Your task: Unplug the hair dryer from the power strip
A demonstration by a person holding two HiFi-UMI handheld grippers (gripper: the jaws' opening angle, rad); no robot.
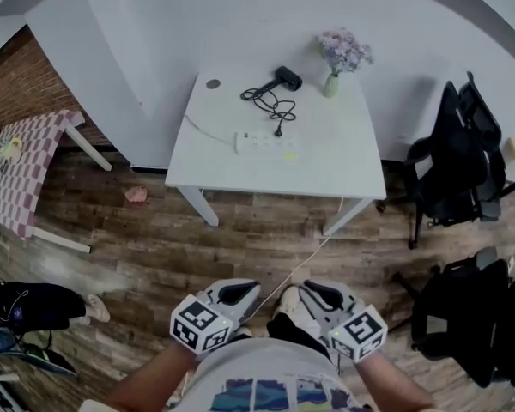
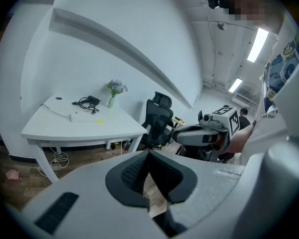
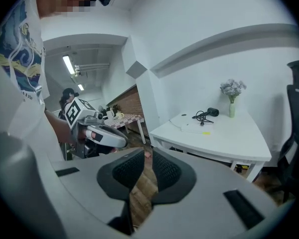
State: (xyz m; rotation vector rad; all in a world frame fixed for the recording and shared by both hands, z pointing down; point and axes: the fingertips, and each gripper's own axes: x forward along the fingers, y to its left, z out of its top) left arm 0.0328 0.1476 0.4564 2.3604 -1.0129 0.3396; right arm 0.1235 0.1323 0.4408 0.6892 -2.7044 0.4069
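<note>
We hold left claw, tips together, and right claw, slightly apart, both empty, well apart from the counter bearing dryer and strip.

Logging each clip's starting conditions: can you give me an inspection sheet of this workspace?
Surface: white table, mostly bare.
Job's things: hair dryer and power strip on the table; too far to tell whether plugged in.
Clutter: vase of flowers at the back corner.
Grippers: left gripper shut, empty; right gripper slightly open, empty; both near the person's body, away from the table.
Cables: dryer cord coiled beside the dryer; white lead runs toward the left edge.
Surroundings: black office chairs right, checked table left, wooden floor.
</note>
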